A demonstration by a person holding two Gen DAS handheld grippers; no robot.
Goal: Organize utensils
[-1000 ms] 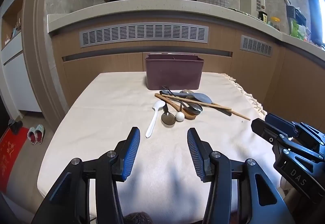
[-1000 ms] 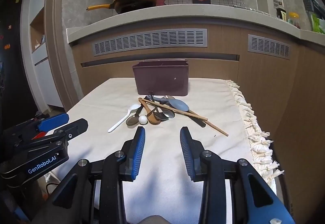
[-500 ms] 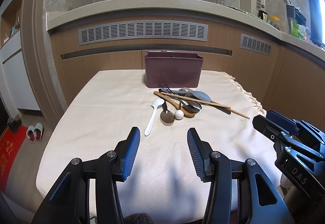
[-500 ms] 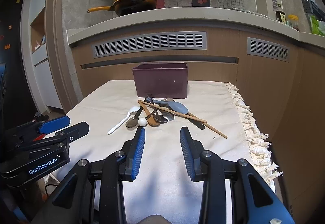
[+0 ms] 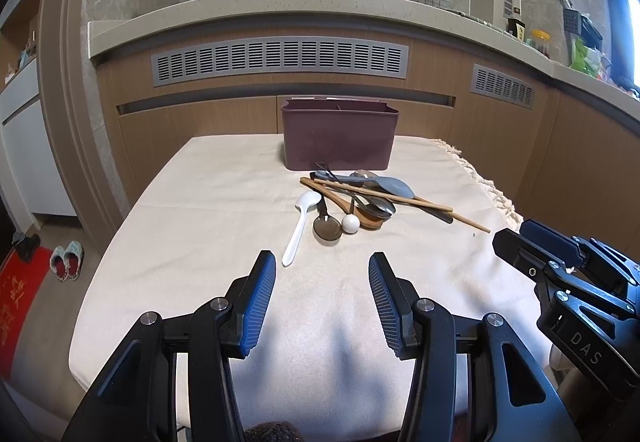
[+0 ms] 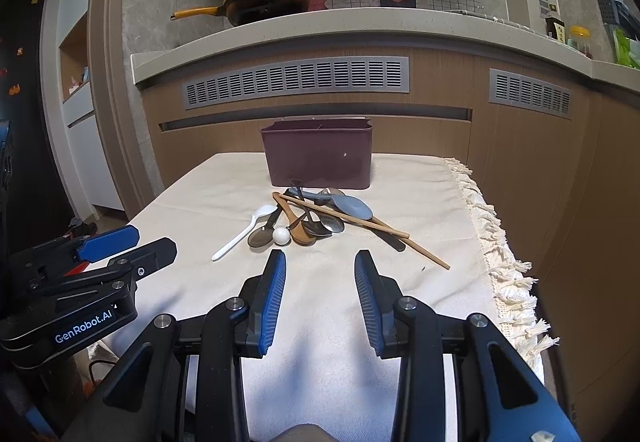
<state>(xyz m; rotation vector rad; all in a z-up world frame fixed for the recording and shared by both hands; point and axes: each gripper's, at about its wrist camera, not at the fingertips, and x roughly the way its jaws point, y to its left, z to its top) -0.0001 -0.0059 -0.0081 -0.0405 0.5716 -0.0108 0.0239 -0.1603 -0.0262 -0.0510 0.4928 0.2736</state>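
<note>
The maroon utensil caddy (image 5: 339, 135) stood at the far edge of the cloth-covered worktop (image 5: 200, 226), its open top facing up, presumably so that utensils could be dropped in from above. Every other thing lay on the near side of that caddy. Just in front of it the utensils sat in a loose heap: a grey plastic spoon (image 5: 374, 183) on top, wooden chopsticks (image 5: 400, 199) crossing the pile and running out to the right of the caddy, a wooden spoon (image 5: 344, 203) and metal spoons (image 5: 376, 205) tangled beneath. A white plastic spoon (image 5: 300, 228) lay at the pile's left edge, its handle pointing away from the caddy and towards the cameras, touching little else. A dark round-bowled spoon (image 5: 327, 228) and a small white ball (image 5: 351, 223) sat at the heap's near edge.

The left hand-held gripper (image 5: 322, 300) hovered well short of the pile, its jaws apart and holding nothing. The right hand-held gripper (image 6: 320, 296) hung likewise, jaws spread and empty. Both pointed towards the caddy, probably lined up to begin picking.

Nothing seemed yet sorted; whether the caddy already held anything could not be told. The white spoon looked the easiest first pick, since its handle lay free, while the crossed chopsticks would likely drag neighbours if lifted carelessly.
</note>
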